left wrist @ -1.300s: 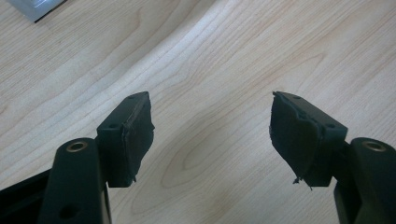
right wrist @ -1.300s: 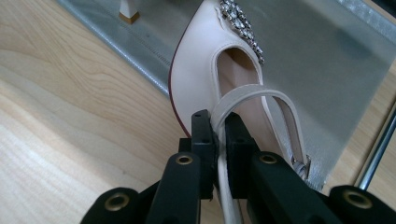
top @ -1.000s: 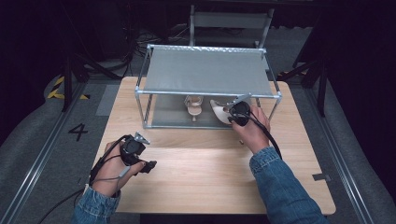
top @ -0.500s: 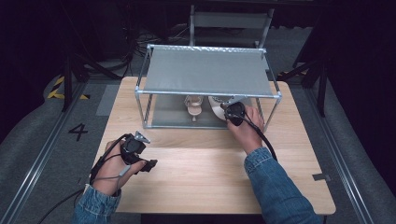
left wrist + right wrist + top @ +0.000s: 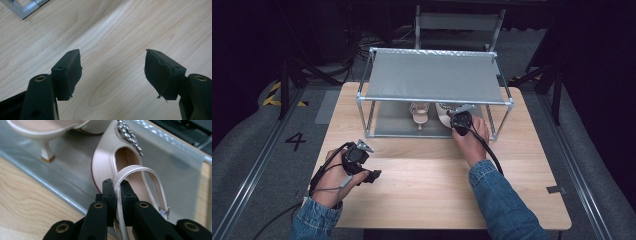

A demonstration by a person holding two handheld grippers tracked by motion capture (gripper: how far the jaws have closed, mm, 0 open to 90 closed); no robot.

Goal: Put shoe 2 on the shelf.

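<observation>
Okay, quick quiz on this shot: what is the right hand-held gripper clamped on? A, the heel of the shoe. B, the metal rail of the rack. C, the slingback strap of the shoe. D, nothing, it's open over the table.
C: in the right gripper view the right hand-held gripper has its jaws closed on the pale slingback strap of the shoe lying on the rack's lower shelf.

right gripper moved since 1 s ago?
Yes. In the high view the right gripper has gone forward and a little left, under the rack's front bar, deeper onto the lower shelf. Its jaws are shut on a shoe strap.
</observation>
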